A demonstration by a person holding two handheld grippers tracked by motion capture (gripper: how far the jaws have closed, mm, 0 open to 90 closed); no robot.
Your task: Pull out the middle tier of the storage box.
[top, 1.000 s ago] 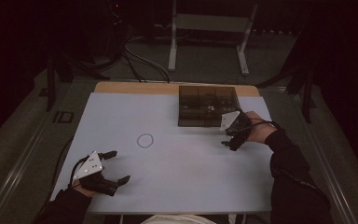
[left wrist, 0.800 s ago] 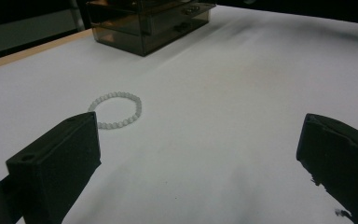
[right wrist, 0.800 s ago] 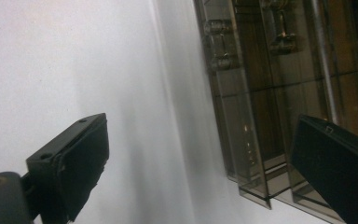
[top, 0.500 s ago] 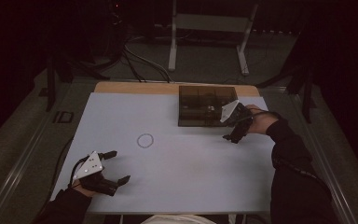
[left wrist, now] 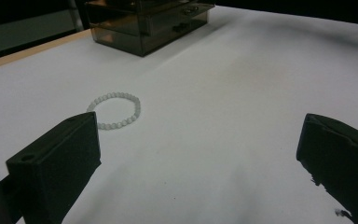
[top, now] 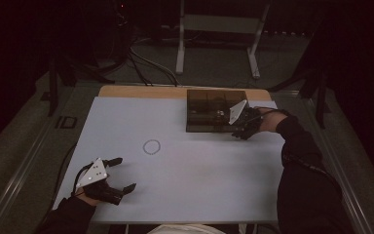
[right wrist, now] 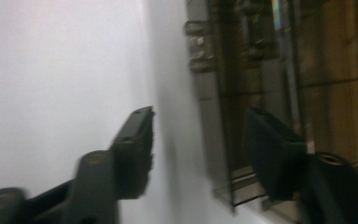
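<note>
At right of centre in the high view, the right tool sat spread against the smoky translucent plastic drawer box, seemingly lined up for a drawer. Lower left, the left tool waited spread, short of the white beaded bracelet lying mid-bench.

No text, label, brand, number or sign can be read anywhere in these pictures. The smoky, dark transparent plastic drawer box at the far right of the white table bears no legible marking, and the grey three-cornered plates on the grippers are blank.
</note>
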